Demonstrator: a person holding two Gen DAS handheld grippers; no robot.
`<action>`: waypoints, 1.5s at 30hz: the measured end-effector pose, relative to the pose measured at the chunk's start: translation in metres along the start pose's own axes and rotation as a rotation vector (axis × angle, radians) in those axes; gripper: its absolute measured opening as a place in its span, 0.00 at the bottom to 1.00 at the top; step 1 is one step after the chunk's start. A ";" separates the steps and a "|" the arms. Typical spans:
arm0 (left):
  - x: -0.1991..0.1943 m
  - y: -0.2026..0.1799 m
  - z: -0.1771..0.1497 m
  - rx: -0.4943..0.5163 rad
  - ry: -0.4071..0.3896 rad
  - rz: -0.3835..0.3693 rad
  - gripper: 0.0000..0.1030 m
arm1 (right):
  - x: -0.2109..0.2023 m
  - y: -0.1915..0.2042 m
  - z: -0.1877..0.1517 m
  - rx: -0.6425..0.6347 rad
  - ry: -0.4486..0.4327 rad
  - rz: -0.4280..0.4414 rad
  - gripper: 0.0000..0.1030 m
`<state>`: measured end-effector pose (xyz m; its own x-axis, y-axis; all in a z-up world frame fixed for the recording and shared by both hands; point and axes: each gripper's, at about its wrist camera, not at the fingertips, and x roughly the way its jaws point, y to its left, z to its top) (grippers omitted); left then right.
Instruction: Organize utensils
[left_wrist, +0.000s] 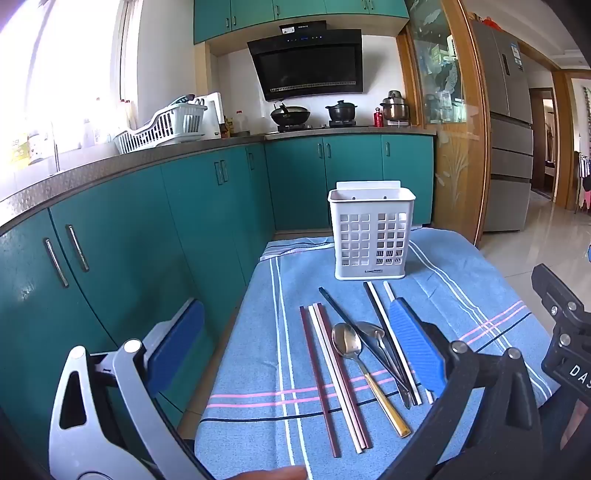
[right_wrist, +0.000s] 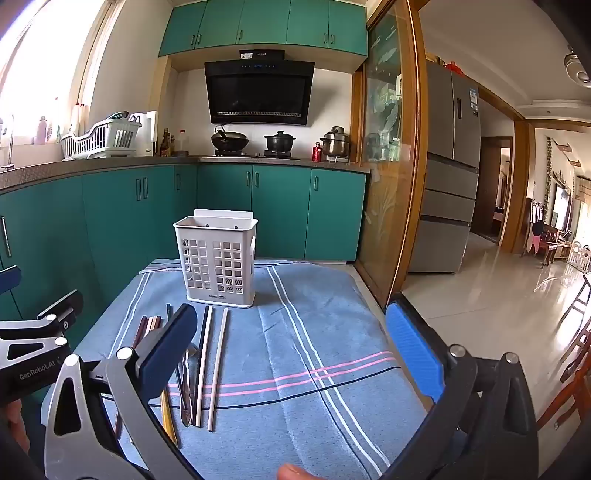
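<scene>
- The left gripper hovers above the blue striped cloth with its jaws spread as wide as they go, clasping nothing and touching nothing.
- Its left finger hangs out past the cloth's left edge, in front of the teal cabinets; its right finger sits over the right side of the utensil row.
- Between those two fingers, lower down on the cloth, lie the dark red and white chopsticks side by side, then the gold-handled spoon, then a second spoon crossed by black chopsticks.
- Just beside the left gripper's right finger runs one more pair of black and white sticks, partly hidden behind the pad.
- Beyond the fingertips, past the far ends of the utensils, stands the white perforated holder, upright on the cloth, with something striped showing low through its holes.
- The right gripper is likewise fully released, holding nothing, over bare cloth to the right of the utensils.
- Its left finger covers part of the spoons; the pale sticks lie just inside it, untouched.
- Its right finger hangs by the cloth's right edge, near the tiled floor.
- The holder stands ahead and left of this gripper's centre.
</scene>
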<state>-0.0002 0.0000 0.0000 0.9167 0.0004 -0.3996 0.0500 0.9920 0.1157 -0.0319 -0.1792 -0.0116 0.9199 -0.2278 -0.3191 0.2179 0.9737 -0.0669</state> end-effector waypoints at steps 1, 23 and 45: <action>0.000 0.000 0.000 0.000 0.000 0.000 0.96 | 0.000 0.000 0.000 0.000 -0.002 0.000 0.97; 0.001 0.002 0.001 -0.005 0.011 -0.001 0.96 | 0.000 0.001 0.002 -0.001 0.004 0.008 0.97; 0.002 0.003 0.000 -0.008 0.010 -0.002 0.96 | 0.001 0.001 0.000 0.001 0.001 0.007 0.97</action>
<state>0.0018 0.0029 -0.0003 0.9125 -0.0006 -0.4090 0.0491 0.9929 0.1079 -0.0305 -0.1785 -0.0118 0.9212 -0.2212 -0.3201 0.2119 0.9752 -0.0642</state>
